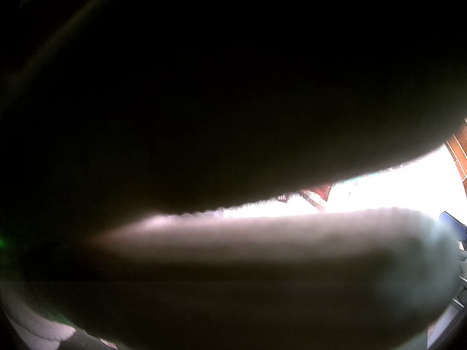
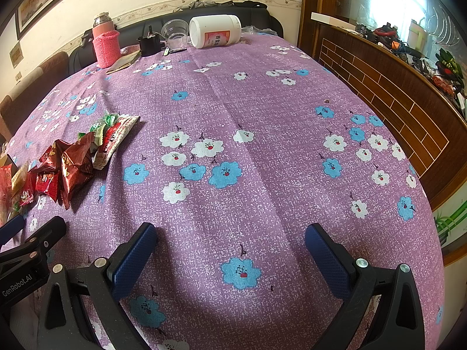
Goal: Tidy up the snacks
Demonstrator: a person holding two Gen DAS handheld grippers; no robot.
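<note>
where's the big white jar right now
Right wrist view: the white jar lies on its side at the table's far edge, just right of the clear plastic cup.

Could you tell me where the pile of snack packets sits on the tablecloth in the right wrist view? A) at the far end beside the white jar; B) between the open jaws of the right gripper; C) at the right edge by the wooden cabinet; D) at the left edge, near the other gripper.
D: the snack packets lie at the left side of the tablecloth, just beyond the left gripper.

Woven matt tablecloth (image 2: 262,93); glossy foil snack packets (image 2: 73,163); textured rubber pads (image 2: 132,258); knitted bottle sleeve (image 2: 105,49).
</note>
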